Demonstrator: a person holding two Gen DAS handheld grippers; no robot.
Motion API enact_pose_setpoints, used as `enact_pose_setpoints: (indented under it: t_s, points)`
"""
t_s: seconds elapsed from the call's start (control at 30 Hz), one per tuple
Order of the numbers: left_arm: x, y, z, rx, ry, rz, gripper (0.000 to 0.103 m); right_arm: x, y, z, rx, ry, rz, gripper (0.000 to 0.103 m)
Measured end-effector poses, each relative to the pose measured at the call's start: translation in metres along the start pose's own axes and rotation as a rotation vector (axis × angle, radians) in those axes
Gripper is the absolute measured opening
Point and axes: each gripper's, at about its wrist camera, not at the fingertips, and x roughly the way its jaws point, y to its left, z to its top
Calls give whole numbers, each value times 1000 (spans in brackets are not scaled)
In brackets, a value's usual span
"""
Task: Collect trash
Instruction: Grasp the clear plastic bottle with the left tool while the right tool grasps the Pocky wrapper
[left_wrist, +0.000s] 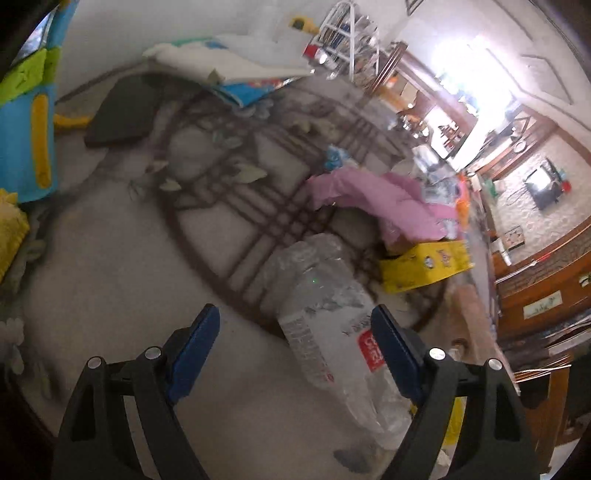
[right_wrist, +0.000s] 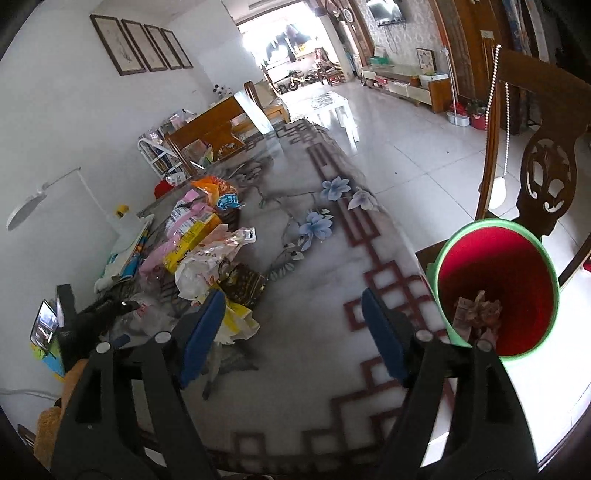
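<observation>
In the left wrist view a crushed clear plastic bottle (left_wrist: 332, 321) with a red and white label lies on the patterned tabletop. My left gripper (left_wrist: 295, 332) is open, its jaws wide, with the bottle near the right finger (left_wrist: 391, 343). Behind it lie a pink bag (left_wrist: 384, 199) and a yellow box (left_wrist: 424, 266). In the right wrist view my right gripper (right_wrist: 291, 314) is open and empty above the table. A green bin with a red inside (right_wrist: 495, 266) stands to its right with crumpled trash at the bottom. A pile of wrappers and bags (right_wrist: 207, 243) lies to the left.
A wooden chair (right_wrist: 535, 162) stands behind the bin. A white desk lamp (right_wrist: 48, 192) and books (right_wrist: 129, 251) sit at the table's left edge. A phone on a stand (right_wrist: 46, 325) is at the near left. A dark pad (left_wrist: 125, 110) and a blue toy (left_wrist: 29, 140) lie on the table.
</observation>
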Motion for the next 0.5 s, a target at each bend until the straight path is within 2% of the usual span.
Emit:
enact_pose_setpoints:
  t_s: [0.1, 0.2, 0.3, 0.43, 0.5]
  points:
    - [8, -8, 5, 34, -1, 4, 86, 0, -3, 0, 8, 6, 3, 74]
    - [20, -21, 10, 53, 42, 0, 86, 3, -1, 0, 4, 15, 4, 74]
    - [23, -21, 6, 31, 68, -9, 86, 5, -1, 0, 7, 27, 10, 74]
    - [21, -14, -6, -4, 55, -19, 86, 7, -2, 1, 16, 36, 21, 74]
    - [26, -6, -12, -29, 80, -48, 86, 7, -2, 1, 17, 38, 24, 74]
